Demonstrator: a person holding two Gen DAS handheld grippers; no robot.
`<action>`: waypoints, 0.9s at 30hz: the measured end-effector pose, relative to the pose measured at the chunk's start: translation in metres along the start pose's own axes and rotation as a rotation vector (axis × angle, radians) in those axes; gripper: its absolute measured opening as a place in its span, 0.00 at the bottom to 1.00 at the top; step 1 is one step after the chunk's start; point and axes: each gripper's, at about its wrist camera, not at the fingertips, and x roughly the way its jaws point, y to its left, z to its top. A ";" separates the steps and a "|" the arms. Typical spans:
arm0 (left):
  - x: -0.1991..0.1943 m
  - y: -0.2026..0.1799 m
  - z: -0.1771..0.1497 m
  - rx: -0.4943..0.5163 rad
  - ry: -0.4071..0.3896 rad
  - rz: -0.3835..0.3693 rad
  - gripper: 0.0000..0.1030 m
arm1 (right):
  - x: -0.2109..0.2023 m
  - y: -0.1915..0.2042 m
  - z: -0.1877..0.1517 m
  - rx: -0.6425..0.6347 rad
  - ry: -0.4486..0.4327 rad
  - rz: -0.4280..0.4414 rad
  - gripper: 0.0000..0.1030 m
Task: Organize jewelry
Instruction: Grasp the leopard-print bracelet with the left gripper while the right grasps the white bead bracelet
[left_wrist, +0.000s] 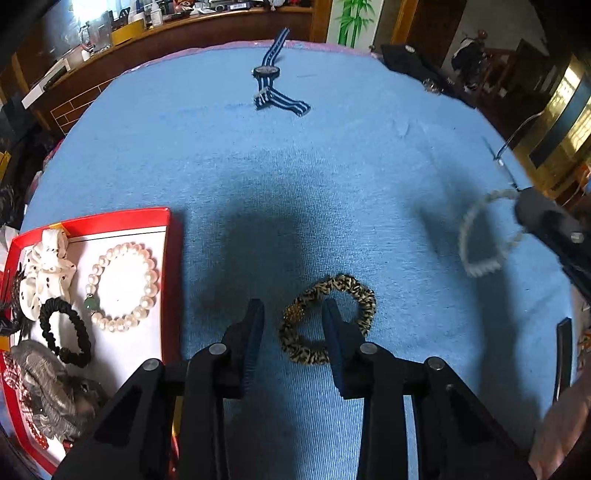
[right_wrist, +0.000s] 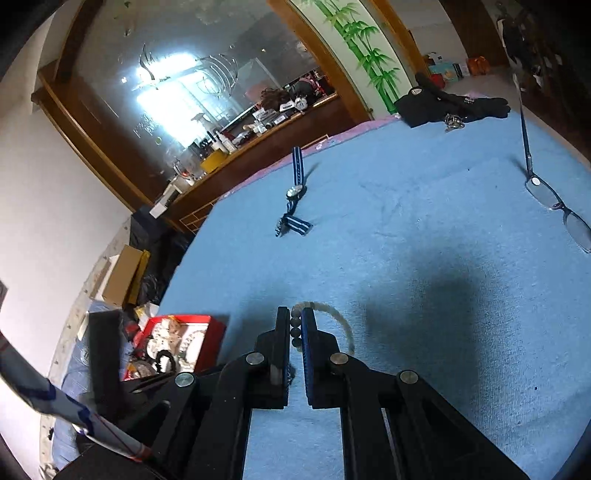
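Beaded bracelet (right_wrist: 295, 328) clamped in right claw (right_wrist: 295, 325), above cloth (right_wrist: 424, 277)

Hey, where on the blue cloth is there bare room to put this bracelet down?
Bare cloth spans the middle, between the striped watch and the leopard scrunchie, and right of the red tray. The tray is crowded; only a patch inside the pearl bracelet shows bare.
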 end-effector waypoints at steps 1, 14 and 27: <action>0.004 -0.002 0.001 0.006 0.010 0.017 0.26 | -0.002 0.000 0.000 0.004 -0.002 0.010 0.07; -0.009 -0.003 -0.012 -0.022 -0.064 -0.006 0.12 | -0.008 0.000 -0.001 0.001 -0.013 0.020 0.07; -0.124 0.013 -0.050 -0.034 -0.290 -0.084 0.12 | -0.010 0.034 -0.021 -0.105 -0.006 0.045 0.07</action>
